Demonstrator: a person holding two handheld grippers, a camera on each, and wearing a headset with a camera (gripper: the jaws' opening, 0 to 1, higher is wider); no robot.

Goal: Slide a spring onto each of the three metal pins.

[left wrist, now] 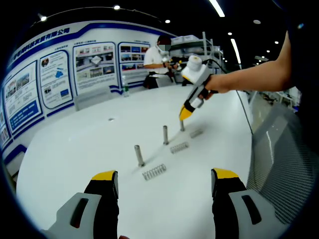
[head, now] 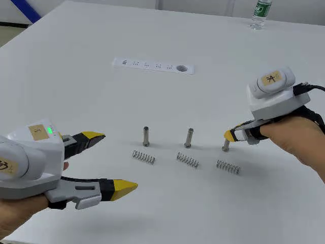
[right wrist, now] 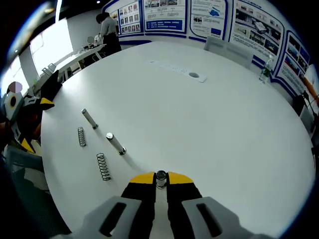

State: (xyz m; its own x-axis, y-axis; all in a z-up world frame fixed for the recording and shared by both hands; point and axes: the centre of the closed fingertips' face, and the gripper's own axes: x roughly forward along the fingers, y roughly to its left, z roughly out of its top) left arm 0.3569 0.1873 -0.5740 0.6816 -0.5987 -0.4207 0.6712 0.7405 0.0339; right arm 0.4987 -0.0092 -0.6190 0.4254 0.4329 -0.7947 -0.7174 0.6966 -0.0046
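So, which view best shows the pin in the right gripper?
Right gripper view: the pin sits close up between the right gripper's shut jaws. Head view shows its lower shaft; left gripper view shows it tiny.

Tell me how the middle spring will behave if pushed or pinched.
The middle spring lies on its side on the smooth white table, so it will probably roll. Its thin open coils suggest it is light and would likely squash under a hard pinch.
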